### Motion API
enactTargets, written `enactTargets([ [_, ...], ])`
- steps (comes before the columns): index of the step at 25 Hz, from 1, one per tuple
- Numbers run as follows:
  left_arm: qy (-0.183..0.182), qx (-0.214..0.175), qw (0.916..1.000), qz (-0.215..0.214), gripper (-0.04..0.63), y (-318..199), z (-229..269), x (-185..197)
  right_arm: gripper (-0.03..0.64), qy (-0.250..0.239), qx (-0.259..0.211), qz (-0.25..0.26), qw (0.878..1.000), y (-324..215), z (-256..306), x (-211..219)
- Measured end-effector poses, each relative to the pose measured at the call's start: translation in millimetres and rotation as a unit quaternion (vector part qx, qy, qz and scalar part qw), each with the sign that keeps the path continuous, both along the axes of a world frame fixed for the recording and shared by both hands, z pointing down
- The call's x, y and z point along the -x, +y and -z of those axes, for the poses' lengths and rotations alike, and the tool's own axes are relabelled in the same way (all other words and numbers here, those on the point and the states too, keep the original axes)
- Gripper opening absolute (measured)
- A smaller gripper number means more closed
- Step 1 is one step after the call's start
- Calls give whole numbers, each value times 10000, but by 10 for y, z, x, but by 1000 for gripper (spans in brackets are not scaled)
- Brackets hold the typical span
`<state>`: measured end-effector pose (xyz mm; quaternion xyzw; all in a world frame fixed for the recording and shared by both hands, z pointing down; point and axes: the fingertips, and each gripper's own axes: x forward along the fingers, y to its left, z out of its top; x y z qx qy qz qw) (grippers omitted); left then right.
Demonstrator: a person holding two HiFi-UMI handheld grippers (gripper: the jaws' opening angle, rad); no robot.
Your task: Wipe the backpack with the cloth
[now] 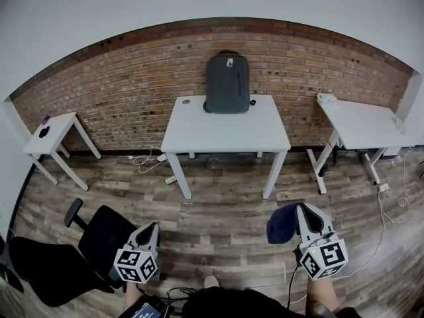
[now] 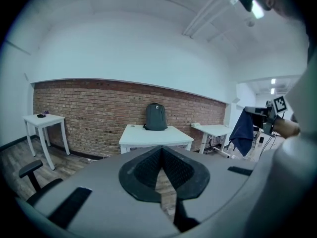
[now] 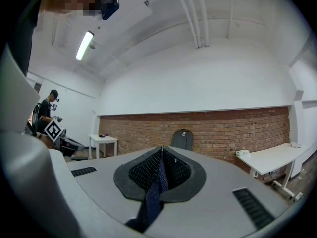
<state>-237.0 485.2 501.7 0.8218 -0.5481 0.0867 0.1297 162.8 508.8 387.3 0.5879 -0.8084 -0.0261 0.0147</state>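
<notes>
Your right tongs (image 3: 162, 155) are clamped shut on the dark blue cloth (image 3: 153, 200), which droops from them. Your left tongs (image 2: 161, 152) are closed on nothing. Both are low over the wood floor (image 1: 225, 224). Well ahead, the grey backpack (image 1: 227, 83) stands upright at the back of the white counter (image 1: 225, 134), against the brick wall (image 1: 132, 91).

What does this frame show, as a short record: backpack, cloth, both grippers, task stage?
backpack: upright at the back of the middle white table, against the brick wall
cloth: dark blue, hanging from the right gripper
right gripper: shut on the cloth
left gripper: shut, nothing in it
task stage: wiping not begun; both grippers well short of the backpack
</notes>
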Motion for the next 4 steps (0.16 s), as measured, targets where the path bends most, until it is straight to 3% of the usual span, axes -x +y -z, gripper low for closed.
enactTargets([
  [4, -26, 17, 10000, 59, -3, 53, -45, 51, 9, -22, -111, -52, 9999, -15, 34, 38],
])
